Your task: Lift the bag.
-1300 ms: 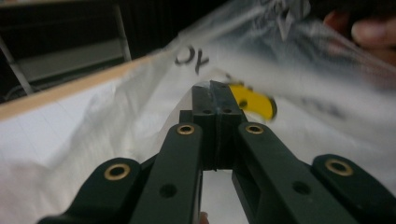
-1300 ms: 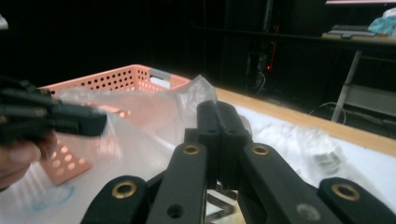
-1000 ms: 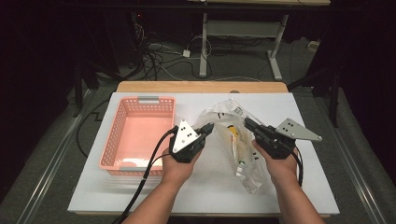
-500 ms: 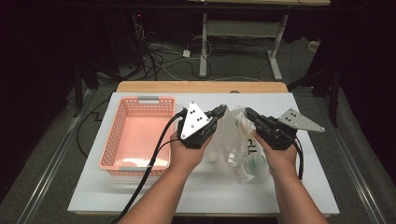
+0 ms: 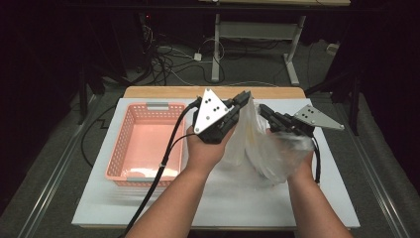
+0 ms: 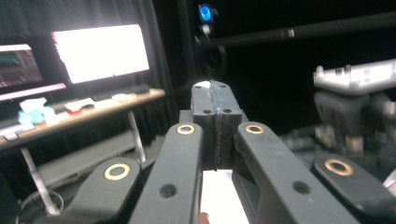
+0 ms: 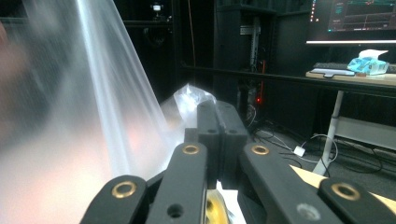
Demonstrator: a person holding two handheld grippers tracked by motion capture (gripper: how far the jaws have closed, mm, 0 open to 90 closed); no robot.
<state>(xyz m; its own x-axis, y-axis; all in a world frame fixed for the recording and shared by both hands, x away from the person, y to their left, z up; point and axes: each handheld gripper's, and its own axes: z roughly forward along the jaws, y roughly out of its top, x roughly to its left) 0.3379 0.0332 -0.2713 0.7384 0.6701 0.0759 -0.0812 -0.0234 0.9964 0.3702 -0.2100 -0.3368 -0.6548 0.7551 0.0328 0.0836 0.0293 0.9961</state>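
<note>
Pink basket (image 5: pixel 143 144) at nine o'clock on the white table (image 5: pixel 99 198), long axis running twelve to six. Just right of it, left gripper (image 5: pixel 241 100) raised near the centre, tips aimed toward one o'clock, jaws pressed together on the top edge of the clear plastic bag (image 5: pixel 262 148). Bag hanging between both tools, long axis sloping from its pinched top at twelve down toward five o'clock, lower end bulging over the table. At three o'clock, right gripper (image 5: pixel 263 110) pointing toward ten, jaws likewise clamped on bag film (image 7: pixel 116 116), seen bunched at its tips.
</note>
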